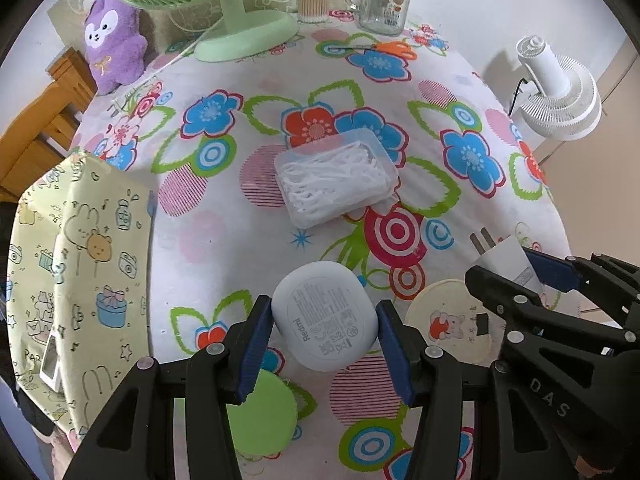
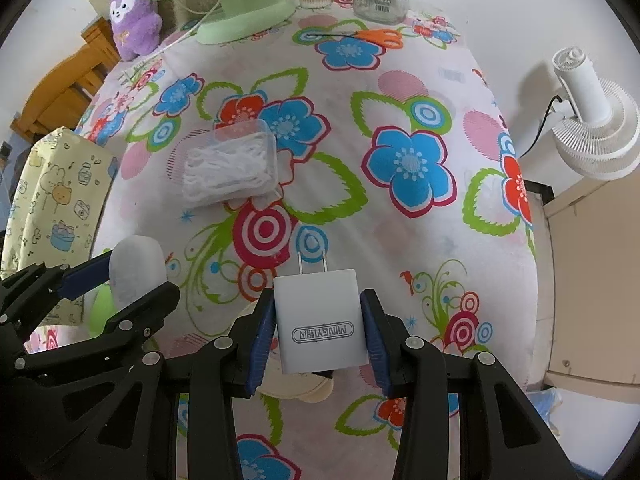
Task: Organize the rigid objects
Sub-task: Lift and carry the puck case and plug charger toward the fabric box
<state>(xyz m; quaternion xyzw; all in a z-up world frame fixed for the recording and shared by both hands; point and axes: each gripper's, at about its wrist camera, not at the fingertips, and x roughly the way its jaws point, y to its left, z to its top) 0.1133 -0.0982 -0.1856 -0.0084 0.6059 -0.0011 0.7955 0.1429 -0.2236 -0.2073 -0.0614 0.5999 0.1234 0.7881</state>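
My left gripper (image 1: 325, 326) is shut on a white earbud case (image 1: 325, 316), its printed underside facing the camera, lifted above the flowered tablecloth (image 1: 256, 240). My right gripper (image 2: 319, 322) is shut on a white charger plug (image 2: 320, 320) with its two prongs pointing away; the charger plug (image 1: 506, 260) and right gripper (image 1: 516, 276) also show at the right of the left wrist view. In the right wrist view the left gripper (image 2: 120, 276) holds the earbud case (image 2: 136, 268) at the left. A clear box of floss picks (image 1: 336, 176) lies mid-table.
A cream round lid (image 1: 448, 320) and a green disc (image 1: 264, 412) lie under the grippers. A yellow patterned bag (image 1: 80, 264) stands left. At the far edge are a green fan (image 1: 240, 20), purple plush (image 1: 112, 48), cotton swabs (image 1: 312, 2), glass jar (image 1: 384, 0), orange scissors (image 1: 384, 48). A white fan (image 2: 592, 120) stands off-table right.
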